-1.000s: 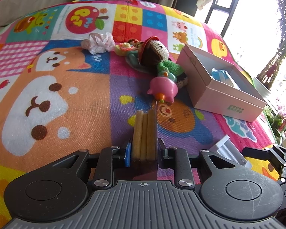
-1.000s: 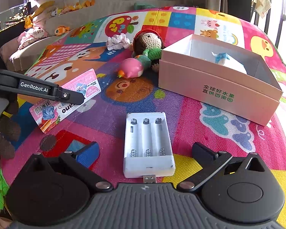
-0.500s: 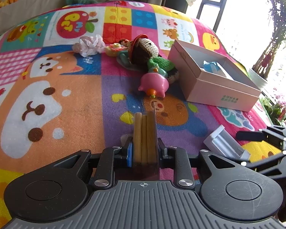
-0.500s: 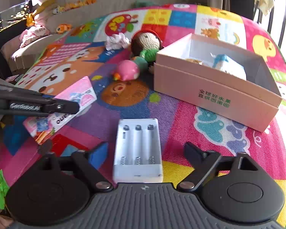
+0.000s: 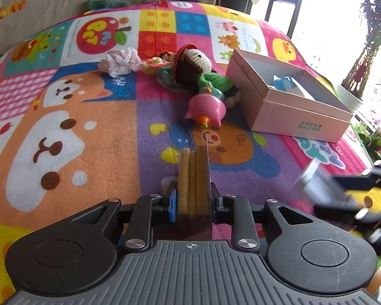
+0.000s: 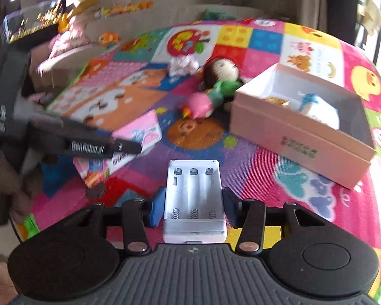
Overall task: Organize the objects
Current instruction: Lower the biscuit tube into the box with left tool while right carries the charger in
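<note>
Clamping a flat snack packet (image 5: 194, 178) edge-on, the left gripper (image 5: 193, 198) has its jaws pressed against both faces of the packet, whose clear side shows 3 tan sticks standing side by side. From the right wrist view the same packet (image 6: 137, 132) shows a pink printed face, held above the play mat (image 6: 266, 178) near its left edge.

The right gripper (image 6: 194, 203) has its jaws closed in on the 2 long sides of a white battery holder (image 6: 194, 195), with 3 empty slots and 3 springs at the near end. Whether the holder is lifted clear of the mat cannot be told. In the left wrist view the holder (image 5: 315, 180) is a pale blur at the right edge of the mat.

A pink cardboard box (image 6: 302, 137), open on top, sits toward the right edge of the mat; inside it lie a white-and-blue item (image 6: 317, 106) and something small and golden (image 6: 276, 100). Just beside the box's left end lies a pink toy pig (image 5: 205, 106), touching a crocheted doll (image 5: 200, 68) with a brown head and green clothes. Farther back, near the middle of the mat, sits a crumpled whitish wrapper (image 5: 120, 61), with a small round toy (image 5: 152, 64) between it and the doll. A beige sofa (image 5: 63, 7) runs behind the far edge.
</note>
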